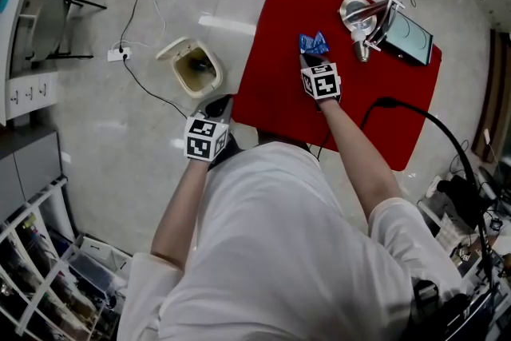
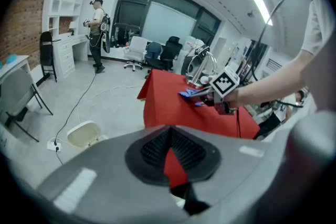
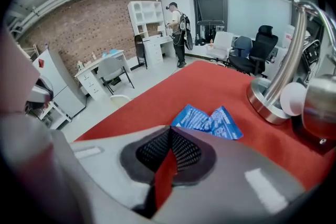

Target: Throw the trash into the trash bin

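Observation:
A crumpled blue wrapper [image 1: 314, 41] lies on the red table [image 1: 279, 76], and the right gripper view has the wrapper [image 3: 207, 121] just past the jaw tips. My right gripper [image 1: 310, 57] is shut, its tips [image 3: 170, 131] meeting at the wrapper's near edge. A cream trash bin [image 1: 194, 66] stands open on the floor left of the table, and the bin [image 2: 86, 134] also shows low left in the left gripper view. Off the table's near left corner, my left gripper [image 1: 217, 109] is shut [image 2: 169, 129] with nothing in it.
A metal stand [image 1: 363, 18] and a dark tablet [image 1: 409, 36] sit at the table's far right. A black cable [image 1: 423, 120] runs across its right edge. A power strip [image 1: 120, 54] and cords lie on the floor. A person [image 2: 97, 23] and office chairs [image 2: 153, 54] are far off.

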`<state>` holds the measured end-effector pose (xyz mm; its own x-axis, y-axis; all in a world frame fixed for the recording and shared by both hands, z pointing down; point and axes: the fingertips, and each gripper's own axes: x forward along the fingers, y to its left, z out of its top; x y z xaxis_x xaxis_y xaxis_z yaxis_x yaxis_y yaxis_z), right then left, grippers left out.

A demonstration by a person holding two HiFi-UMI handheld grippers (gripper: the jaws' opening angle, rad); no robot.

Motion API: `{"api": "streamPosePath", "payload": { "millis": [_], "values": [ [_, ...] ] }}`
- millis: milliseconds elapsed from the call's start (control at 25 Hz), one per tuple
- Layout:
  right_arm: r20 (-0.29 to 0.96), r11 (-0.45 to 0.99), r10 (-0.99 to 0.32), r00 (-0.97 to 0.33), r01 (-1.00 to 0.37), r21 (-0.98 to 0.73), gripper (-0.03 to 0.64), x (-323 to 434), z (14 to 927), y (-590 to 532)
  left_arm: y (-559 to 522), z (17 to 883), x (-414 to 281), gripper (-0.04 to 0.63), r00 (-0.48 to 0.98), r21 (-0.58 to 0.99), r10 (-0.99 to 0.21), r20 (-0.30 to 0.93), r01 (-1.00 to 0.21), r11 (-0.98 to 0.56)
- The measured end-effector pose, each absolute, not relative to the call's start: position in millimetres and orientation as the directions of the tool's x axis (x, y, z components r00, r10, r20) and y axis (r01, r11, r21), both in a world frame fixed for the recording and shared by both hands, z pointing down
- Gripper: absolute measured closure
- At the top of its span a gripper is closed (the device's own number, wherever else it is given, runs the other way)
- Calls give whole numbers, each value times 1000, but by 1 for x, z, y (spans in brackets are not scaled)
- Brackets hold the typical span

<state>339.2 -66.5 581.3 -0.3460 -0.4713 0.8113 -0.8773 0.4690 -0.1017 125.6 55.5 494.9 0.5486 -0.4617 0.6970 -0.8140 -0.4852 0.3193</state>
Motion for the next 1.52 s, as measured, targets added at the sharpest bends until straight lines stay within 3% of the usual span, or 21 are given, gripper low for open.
{"api": "streamPosePath", "payload": {
  "millis": [920,1520],
  "values": [
    [772,754,-363,-522,-651,-86,618,110,526,-43,56,495,-23,591,514,373,-562,648,-857,-355],
    [760,789,-222,-611,-570,-229,617,-42,583,-30,77,532,-136,591,448,381,-559,698,-893,-239]
  ]
}}
